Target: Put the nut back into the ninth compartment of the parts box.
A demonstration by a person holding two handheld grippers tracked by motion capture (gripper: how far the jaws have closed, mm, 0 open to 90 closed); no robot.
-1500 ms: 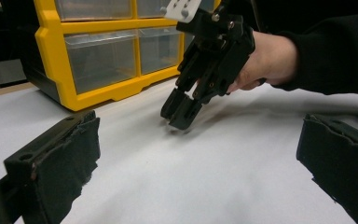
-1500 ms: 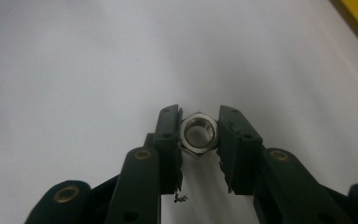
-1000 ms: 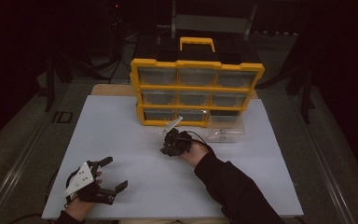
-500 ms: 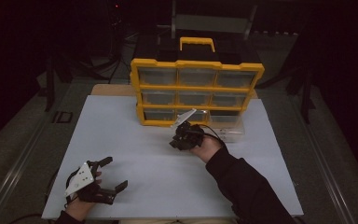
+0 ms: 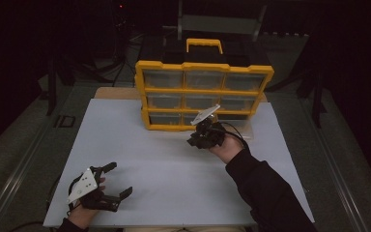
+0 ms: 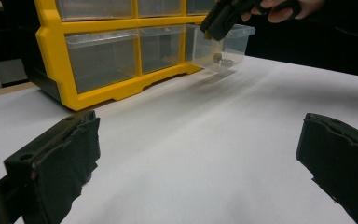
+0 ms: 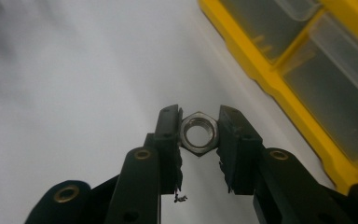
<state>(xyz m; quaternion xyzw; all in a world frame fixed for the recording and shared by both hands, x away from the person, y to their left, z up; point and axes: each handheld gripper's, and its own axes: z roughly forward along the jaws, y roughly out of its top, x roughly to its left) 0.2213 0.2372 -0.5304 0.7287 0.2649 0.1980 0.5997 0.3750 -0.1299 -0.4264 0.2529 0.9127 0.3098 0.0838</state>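
A steel nut (image 7: pixel 197 133) is held between the jaws of the right gripper (image 5: pixel 204 136), pinched across its flats so that its bore is seen straight on in the right gripper view. The gripper is carried just in front of the yellow cabinet (image 5: pixel 203 94), near the bottom row. At the right end of that row a clear drawer (image 6: pixel 220 44) is pulled out toward the person, and a couple of small metal pieces (image 6: pixel 222 59) are seen on its floor. The drawer is judged to lie just to the right of and slightly beyond the held nut, so only a short move toward the cabinet's right end would be needed to bring the nut over the open drawer.

The left gripper (image 5: pixel 102 187) is kept low on the white table (image 5: pixel 174 164), well apart from the cabinet, at the near left; its jaws are spread wide with nothing between them. The right hand (image 5: pixel 228 147) is much the nearer to the drawer.
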